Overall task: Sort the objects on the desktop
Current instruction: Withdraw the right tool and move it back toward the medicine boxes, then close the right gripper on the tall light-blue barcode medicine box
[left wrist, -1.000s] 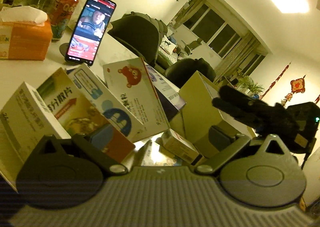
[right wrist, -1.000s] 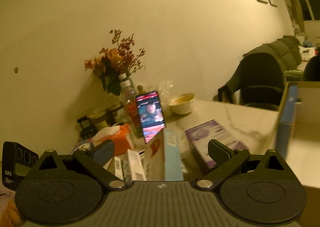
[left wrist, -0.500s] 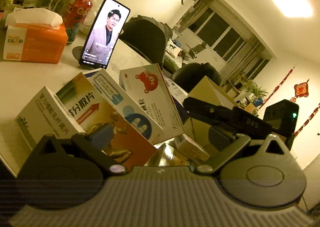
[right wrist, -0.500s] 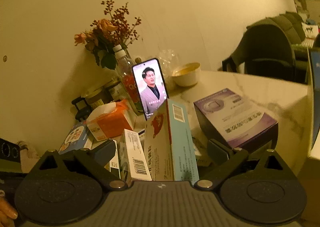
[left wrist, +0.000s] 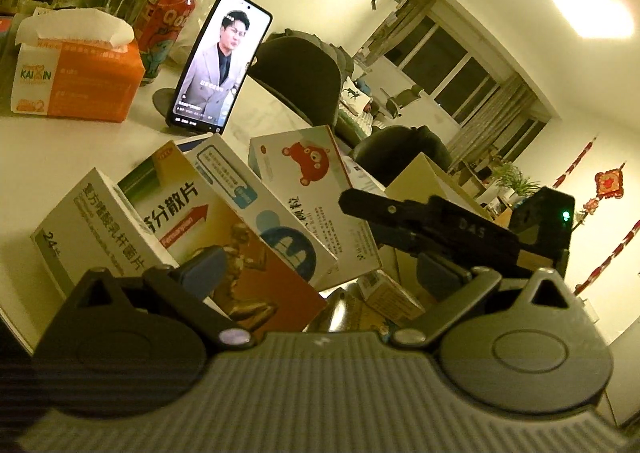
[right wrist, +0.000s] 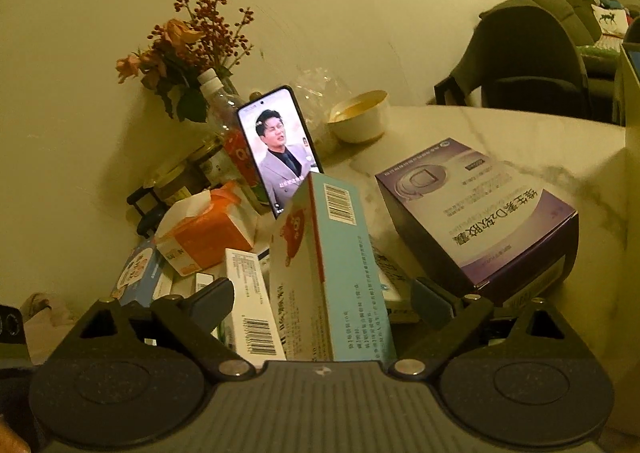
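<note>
Right wrist view: the right gripper (right wrist: 322, 303) straddles the upright bear box (right wrist: 320, 273), its wide jaws closing but the pads not yet pressing. The box stands on edge among leaning cartons, narrow spine toward the camera. The left gripper (left wrist: 320, 273) hangs open, empty, farther off.

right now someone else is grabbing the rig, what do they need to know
Right claw: closing around the upright white-and-teal bear-print box, pads not yet pressing.
Left claw: open, empty, facing the leaning row of cartons, with the orange-and-white carton with the gold figure nearest.
Flat purple box lies to the right on the white marble table.
Done: nothing visibly sorted.
Left: grip the bear box, then the rest.
</note>
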